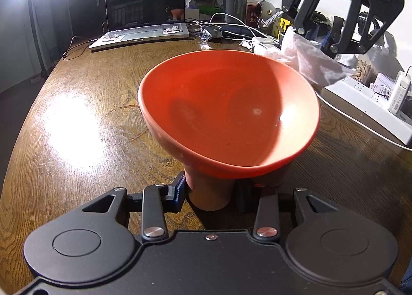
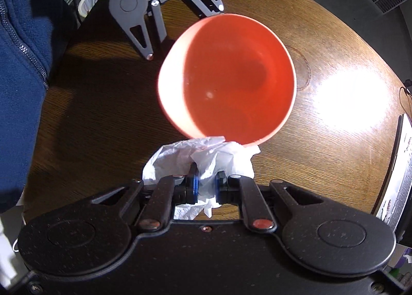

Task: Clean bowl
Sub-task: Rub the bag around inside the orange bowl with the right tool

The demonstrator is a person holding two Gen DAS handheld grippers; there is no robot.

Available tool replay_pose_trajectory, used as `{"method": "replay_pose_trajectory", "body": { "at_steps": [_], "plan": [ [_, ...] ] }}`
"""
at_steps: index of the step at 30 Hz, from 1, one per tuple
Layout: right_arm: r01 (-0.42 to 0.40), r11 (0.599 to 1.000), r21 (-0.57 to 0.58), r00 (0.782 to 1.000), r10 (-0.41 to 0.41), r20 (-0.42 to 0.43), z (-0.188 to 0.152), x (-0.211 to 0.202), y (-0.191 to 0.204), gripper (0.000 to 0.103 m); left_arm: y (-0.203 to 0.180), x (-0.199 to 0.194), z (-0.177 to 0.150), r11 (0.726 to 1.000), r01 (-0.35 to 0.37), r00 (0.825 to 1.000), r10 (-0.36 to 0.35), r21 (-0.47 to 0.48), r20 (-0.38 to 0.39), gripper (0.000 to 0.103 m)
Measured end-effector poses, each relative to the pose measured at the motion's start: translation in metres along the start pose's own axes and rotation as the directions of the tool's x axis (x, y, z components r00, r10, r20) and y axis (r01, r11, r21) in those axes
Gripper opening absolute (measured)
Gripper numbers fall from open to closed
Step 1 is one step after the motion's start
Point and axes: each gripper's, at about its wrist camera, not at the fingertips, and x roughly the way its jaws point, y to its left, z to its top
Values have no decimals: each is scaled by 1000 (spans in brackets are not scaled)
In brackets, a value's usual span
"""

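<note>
The left tool [image 1: 209, 192] pinches the foot of the orange bowl [image 1: 229, 107], tipped above the wooden worktop [image 1: 77, 120]. The right tool [image 2: 207, 188] pinches a crumpled white tissue [image 2: 206, 156] touching the bowl's near rim.

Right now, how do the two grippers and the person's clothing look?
Both the left gripper and the right gripper are matte black, with round discs, silver screws and blue pads on the fingers. The sleeve is dark blue fleece with a zip.

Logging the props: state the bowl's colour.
Plain orange-red bowl, no pattern; shows best in the left wrist view.
</note>
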Motion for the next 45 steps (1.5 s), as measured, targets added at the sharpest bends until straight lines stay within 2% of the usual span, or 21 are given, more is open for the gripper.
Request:
{"method": "replay_pose_trajectory", "body": {
  "at_steps": [6, 10, 13, 20, 24, 30, 34, 39, 45],
  "plan": [
    [-50, 997, -55, 998, 52, 39, 19, -11, 24, 13, 0, 0, -2, 1000, 2, 1000, -2, -5, 2, 38],
    [-86, 990, -115, 993, 95, 76, 47, -9, 32, 13, 0, -1, -2, 1000, 1, 1000, -1, -9, 3, 38],
    [-83, 987, -140, 985, 102, 137, 79, -6, 28, 13, 0, -1, -2, 1000, 2, 1000, -2, -17, 4, 38],
    [-4, 990, -140, 968, 39, 248, 124, -10, -5, 13, 2, 0, 1, 1000, 10, 1000, -10, -16, -3, 38],
    [43, 992, -117, 969, -13, 247, 133, -3, -30, 13, 4, -1, 0, 1000, 15, 1000, -15, -23, -1, 38],
    [93, 996, -5, 975, -91, 201, 111, -3, -71, 13, 6, 1, -1, 1000, 22, 1000, -22, -15, 5, 38],
    [123, 991, 59, 981, -130, 143, 84, 1, -82, 13, 9, 3, 0, 1000, 24, 1000, -23, -15, 8, 38],
    [141, 982, 126, 984, -154, 91, 51, -2, -79, 13, 7, -1, -3, 1000, 29, 1000, -29, -3, 11, 38],
    [132, 985, 113, 988, -140, 59, 27, -11, -46, 13, 4, 0, -2, 1000, 30, 999, -30, 4, 13, 38]
  ]
}}
